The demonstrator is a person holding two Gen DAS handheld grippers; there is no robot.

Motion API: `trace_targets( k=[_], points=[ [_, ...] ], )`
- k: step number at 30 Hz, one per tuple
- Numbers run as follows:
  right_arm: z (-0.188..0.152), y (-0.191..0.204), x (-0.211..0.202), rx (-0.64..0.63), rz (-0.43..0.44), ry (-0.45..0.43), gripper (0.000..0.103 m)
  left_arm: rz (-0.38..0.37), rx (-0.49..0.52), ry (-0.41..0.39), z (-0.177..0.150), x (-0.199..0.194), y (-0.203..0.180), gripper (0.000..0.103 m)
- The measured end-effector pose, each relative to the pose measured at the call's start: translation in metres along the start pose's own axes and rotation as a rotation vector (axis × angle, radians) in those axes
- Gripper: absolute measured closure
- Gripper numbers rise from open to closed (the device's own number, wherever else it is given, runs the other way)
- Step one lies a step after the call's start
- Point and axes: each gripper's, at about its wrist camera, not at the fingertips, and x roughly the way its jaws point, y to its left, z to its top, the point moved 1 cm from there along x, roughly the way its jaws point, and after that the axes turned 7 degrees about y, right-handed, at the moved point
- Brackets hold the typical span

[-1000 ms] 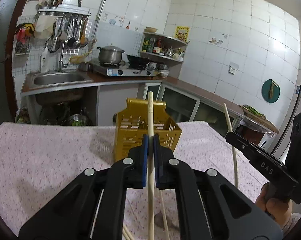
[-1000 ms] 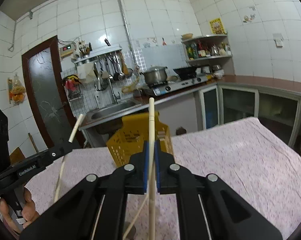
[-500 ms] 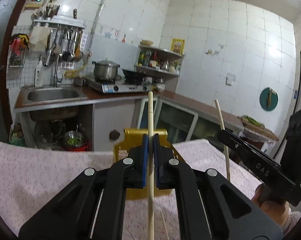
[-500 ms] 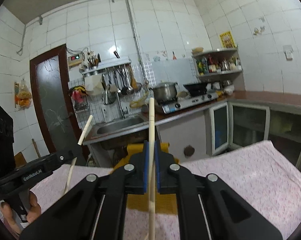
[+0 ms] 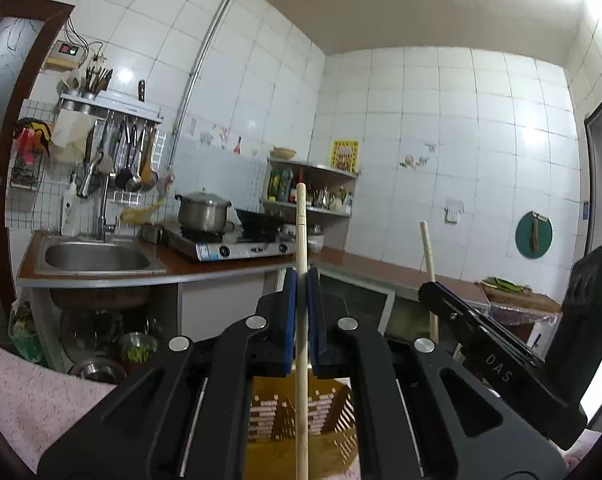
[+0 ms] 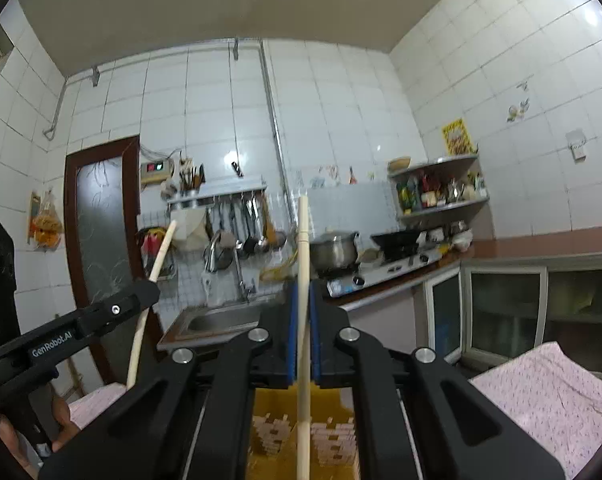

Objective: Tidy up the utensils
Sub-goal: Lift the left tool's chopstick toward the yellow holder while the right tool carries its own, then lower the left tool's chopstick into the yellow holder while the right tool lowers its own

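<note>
Both grippers point level, side by side above the yellow basket (image 5: 301, 416). Left gripper (image 5: 301, 320): jaws clenched on a chopstick (image 5: 301, 240), blue pads pressing it from both sides; stick upright, its top well above the pads, its lower end running down over the basket's open top. Right gripper (image 6: 301, 332): jaws likewise clenched on a second chopstick (image 6: 303, 240), upright, lower end over the same basket (image 6: 329, 436). In the left view the right gripper (image 5: 433, 292) shows at right with its chopstick (image 5: 427, 252) standing up from it. In the right view the left gripper (image 6: 149, 286) shows at left, its chopstick (image 6: 161, 252) leaning slightly; fingers (image 6: 61, 416) of the holding hand show below it. The basket sits on a table with a pink cloth (image 6: 549, 396); whether either stick tip touches the basket floor cannot be told, since the gripper bodies hide it. Behind: tiled kitchen wall, sink (image 5: 95, 258), hob with a steel pot (image 5: 203, 212) and a dark wok (image 5: 257, 218), a rack of hanging ladles (image 5: 129, 160), a corner shelf of bottles (image 5: 309, 192), a brown door (image 6: 101, 248). Nothing lies between the sticks and the basket opening. Writing: "DAS" on the right gripper's side, "GenRobot.AI" on the left gripper's side.
</note>
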Motion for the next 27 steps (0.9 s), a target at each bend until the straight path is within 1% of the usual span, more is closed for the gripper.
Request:
trace_targets(
  k=[2,5,8,9,11,17,23,27],
  points=[
    [0.0,-0.001,0.005,0.01,0.001,-0.016,0.097,-0.003,-0.001,0.003,0.0,0.006,0.003,0.099],
    [-0.002,-0.002,0.013,0.014,0.0,-0.025,0.097,0.04,0.005,0.007,0.0,0.02,0.008,0.099],
    [-0.005,-0.001,0.021,-0.002,-0.001,-0.024,0.097,0.061,0.014,0.038,-0.001,0.037,0.013,0.099],
    [-0.006,-0.001,0.024,-0.01,-0.003,-0.025,0.097,0.08,0.029,0.044,-0.002,0.043,0.013,0.099],
    [-0.008,-0.002,0.028,-0.017,-0.01,-0.026,0.097,0.1,0.041,0.043,-0.004,0.05,0.015,0.099],
    [-0.007,-0.008,0.04,-0.006,-0.018,-0.04,0.097,0.104,0.05,0.026,-0.001,0.068,0.02,0.099],
    [-0.003,0.001,0.057,-0.039,-0.017,-0.047,0.097,0.103,0.084,-0.038,0.01,0.077,0.021,0.099],
    [-0.01,-0.002,0.066,-0.011,-0.014,-0.045,0.097,0.083,0.03,-0.05,0.011,0.087,0.034,0.099]
  ],
)
